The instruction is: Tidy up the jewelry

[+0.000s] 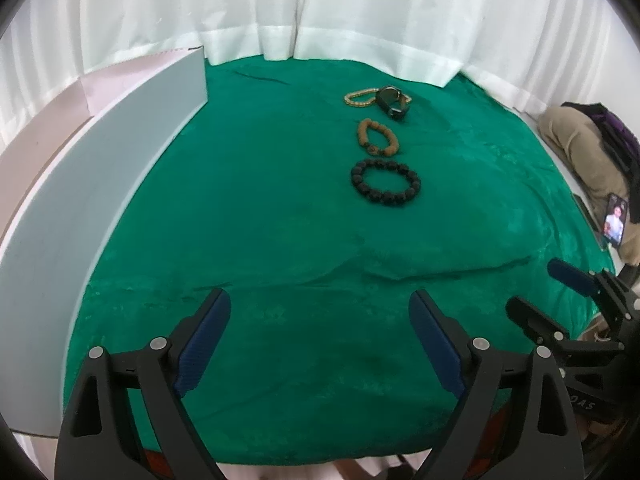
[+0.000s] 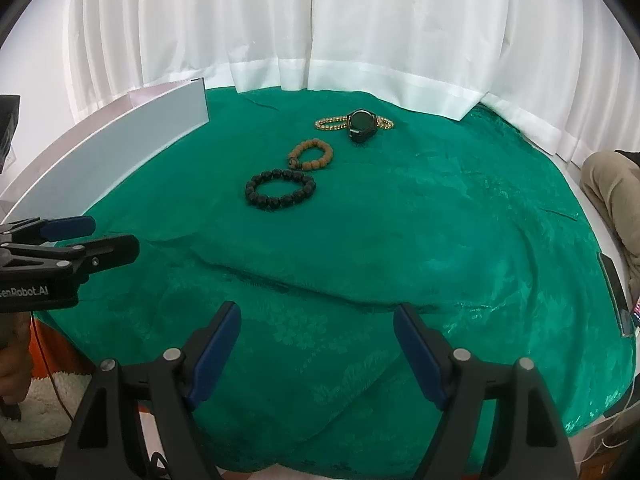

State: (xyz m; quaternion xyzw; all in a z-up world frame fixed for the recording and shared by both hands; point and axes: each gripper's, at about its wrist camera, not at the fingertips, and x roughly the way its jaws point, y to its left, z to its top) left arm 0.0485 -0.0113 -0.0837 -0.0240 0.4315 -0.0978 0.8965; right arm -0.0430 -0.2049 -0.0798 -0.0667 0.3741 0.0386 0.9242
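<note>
Both our left gripper [image 1: 320, 344] and right gripper [image 2: 318, 354] hang wide and empty; black bracelet [image 1: 385, 182], brown bracelet [image 1: 378, 137], watch [image 1: 393, 101] lie far off, perhaps awaiting first reach.

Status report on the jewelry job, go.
Left tongs and right tongs open, empty. Black bead bracelet, brown wooden bead bracelet, gold bead strand and dark round watch untouched on the green cloth. Path clear.
</note>
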